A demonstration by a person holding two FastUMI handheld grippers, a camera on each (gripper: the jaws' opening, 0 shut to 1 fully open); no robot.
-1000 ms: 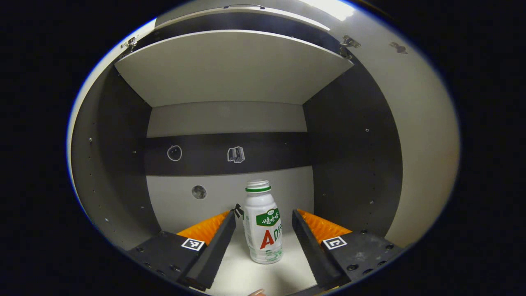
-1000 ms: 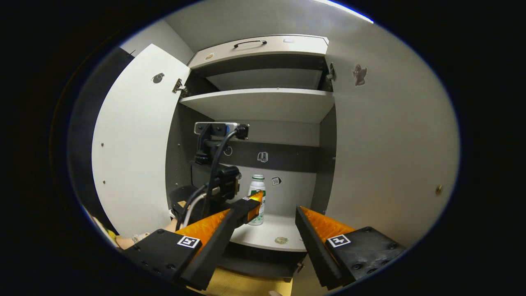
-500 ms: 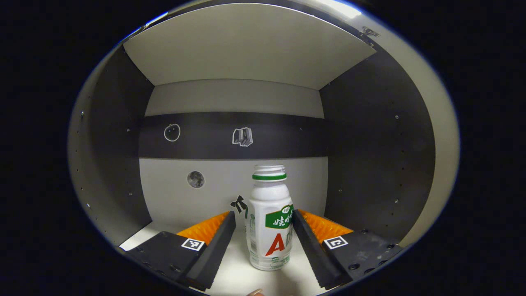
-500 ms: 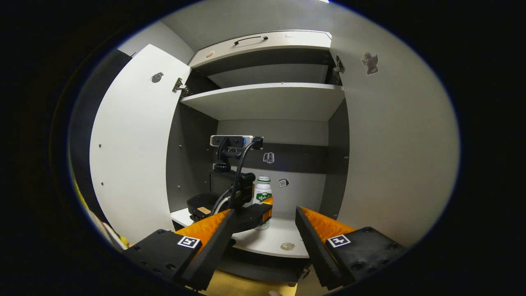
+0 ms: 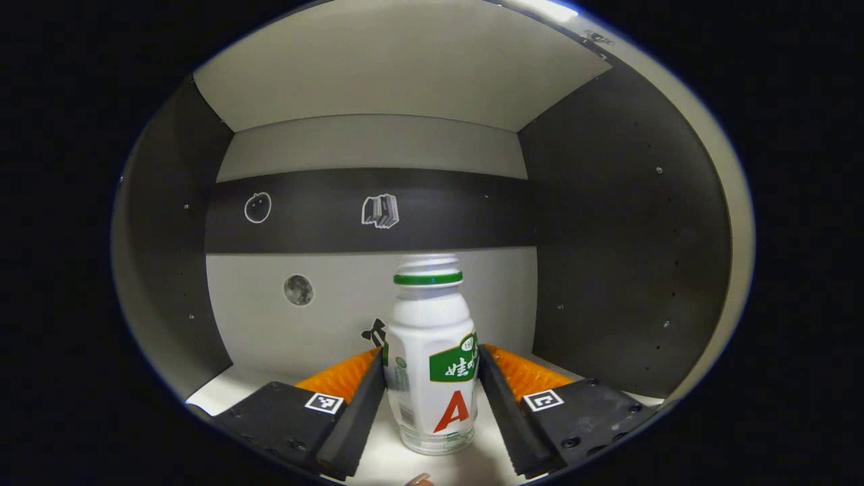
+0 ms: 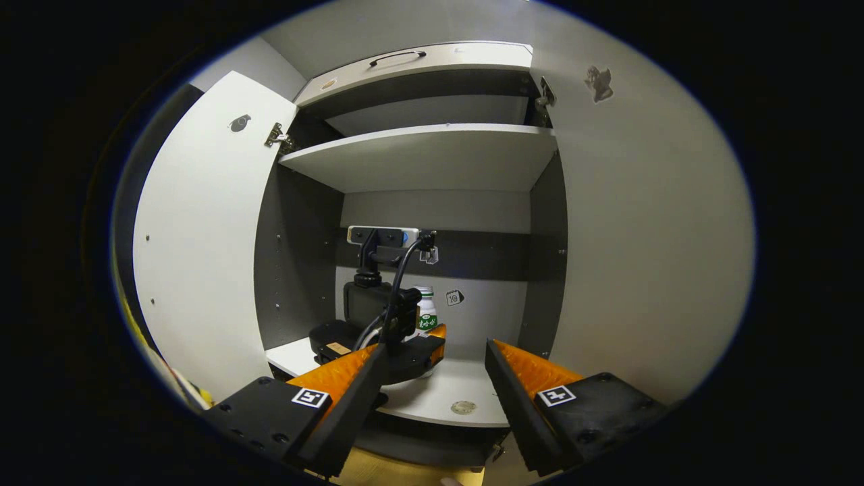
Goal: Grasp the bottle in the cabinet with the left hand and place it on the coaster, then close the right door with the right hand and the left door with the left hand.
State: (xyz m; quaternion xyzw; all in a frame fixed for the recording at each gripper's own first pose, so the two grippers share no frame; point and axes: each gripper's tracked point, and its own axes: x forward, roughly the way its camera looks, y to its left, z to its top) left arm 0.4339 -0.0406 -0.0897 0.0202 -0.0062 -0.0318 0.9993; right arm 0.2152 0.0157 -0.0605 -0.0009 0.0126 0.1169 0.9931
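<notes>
Left gripper [image 5: 430, 378]: jaws spread, flanking the bottle [image 5: 432, 364] at lower centre, contact unclear; bottle upright on the cabinet shelf [image 6: 445, 395]; uneven closure could topple it; right gripper [image 6: 432, 385] jaws spread, empty; doors open beyond.

bottle [image 6: 425, 317] mostly hidden behind left gripper [image 6: 405, 351], jaws' contact perhaps unclear

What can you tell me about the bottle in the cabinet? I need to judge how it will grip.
The bottle is small, white, plastic-looking, with a green neck ring, no visible cap, and a green-and-red label. It stands upright on the cabinet's pale lower shelf, near the back wall. The left gripper flanks it, its fingers close on either side; whether they press on it cannot be told.
</notes>
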